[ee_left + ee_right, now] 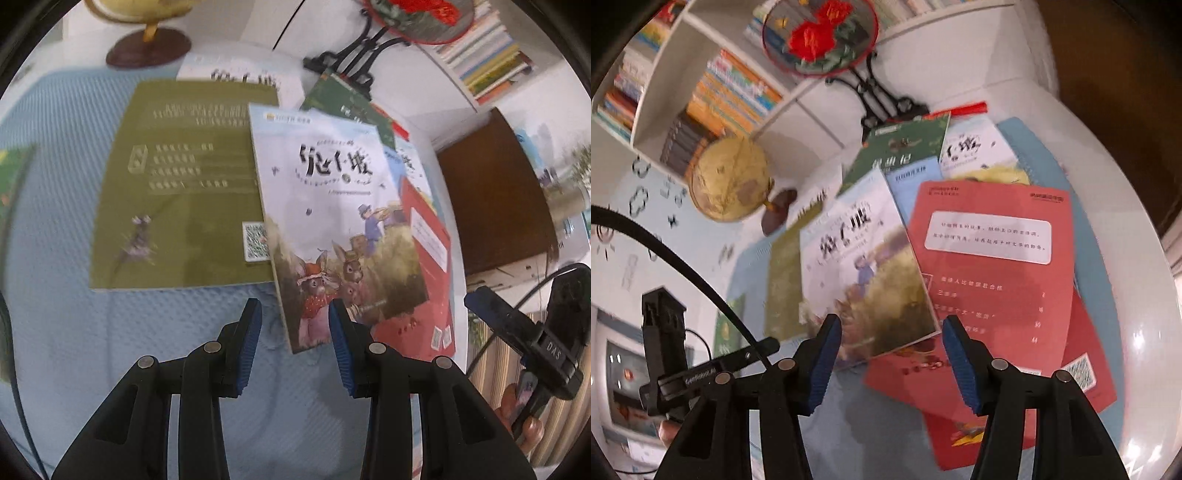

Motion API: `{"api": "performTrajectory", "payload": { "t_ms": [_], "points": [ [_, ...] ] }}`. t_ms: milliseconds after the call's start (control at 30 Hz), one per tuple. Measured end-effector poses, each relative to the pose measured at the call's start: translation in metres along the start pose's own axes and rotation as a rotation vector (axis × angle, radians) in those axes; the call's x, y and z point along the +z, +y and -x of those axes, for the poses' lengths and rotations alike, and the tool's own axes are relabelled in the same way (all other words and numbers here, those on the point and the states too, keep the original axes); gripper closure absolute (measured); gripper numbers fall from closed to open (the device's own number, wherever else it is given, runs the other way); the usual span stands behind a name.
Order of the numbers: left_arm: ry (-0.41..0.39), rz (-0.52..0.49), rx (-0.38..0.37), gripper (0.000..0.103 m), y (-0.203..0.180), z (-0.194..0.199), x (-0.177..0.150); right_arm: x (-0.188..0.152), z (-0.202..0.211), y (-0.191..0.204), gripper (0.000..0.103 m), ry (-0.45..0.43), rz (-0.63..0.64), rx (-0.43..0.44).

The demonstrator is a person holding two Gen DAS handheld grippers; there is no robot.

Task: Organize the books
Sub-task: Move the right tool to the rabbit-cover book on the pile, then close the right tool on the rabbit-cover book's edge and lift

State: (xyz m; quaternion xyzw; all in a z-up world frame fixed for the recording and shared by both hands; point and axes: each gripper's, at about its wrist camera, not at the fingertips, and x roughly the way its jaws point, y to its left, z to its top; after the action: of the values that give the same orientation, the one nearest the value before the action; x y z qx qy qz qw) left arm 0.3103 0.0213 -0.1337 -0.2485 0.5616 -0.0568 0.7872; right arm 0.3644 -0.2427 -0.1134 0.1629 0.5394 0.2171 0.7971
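A child's study at home: white bookshelf (713, 92) packed with books, globe (729, 181), decorated wall.

Left wrist view rides behind its own left gripper (295, 325), tilted steeply down at the blue mat (66, 184), close over the rabbit-cover book (332, 221). At four o'clock the right gripper (517, 325) pokes in. Right wrist view sits behind its fingers, also angled down and near; the same rabbit-cover book (864, 273) lies dead centre, and what is probably the left gripper (665, 354) shows at eight o'clock, blurred. Both share the globe (147, 37) (731, 181) and fan (417, 18) (820, 37) near twelve.
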Motion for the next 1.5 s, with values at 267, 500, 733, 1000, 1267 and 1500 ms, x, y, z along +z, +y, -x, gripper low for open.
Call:
{"api": "performTrajectory", "payload": {
  "t_ms": [267, 500, 733, 1000, 1267, 1500],
  "points": [
    [-0.018, 0.122, 0.002, 0.07, 0.007, -0.027, -0.009, 0.017, -0.042, -0.007, 0.057, 0.055, 0.133, -0.089],
    [-0.02, 0.177, -0.025, 0.07, 0.009, -0.04, -0.008, 0.026, -0.07, -0.004, 0.061, 0.066, 0.205, -0.124],
    [-0.012, 0.158, -0.037, 0.07, 0.002, -0.039, -0.013, 0.009, -0.071, 0.016, 0.068, 0.077, 0.325, -0.145],
    [0.048, 0.098, -0.148, 0.07, 0.0, -0.028, -0.05, -0.027, -0.035, -0.003, 0.068, 0.114, 0.321, -0.125],
    [0.02, 0.141, -0.133, 0.07, 0.004, -0.038, -0.052, -0.046, -0.037, -0.02, 0.068, 0.121, 0.208, -0.098],
    [-0.022, 0.206, -0.426, 0.07, 0.001, -0.004, -0.05, -0.05, -0.036, -0.024, 0.067, 0.11, 0.198, -0.069]
  ]
}}
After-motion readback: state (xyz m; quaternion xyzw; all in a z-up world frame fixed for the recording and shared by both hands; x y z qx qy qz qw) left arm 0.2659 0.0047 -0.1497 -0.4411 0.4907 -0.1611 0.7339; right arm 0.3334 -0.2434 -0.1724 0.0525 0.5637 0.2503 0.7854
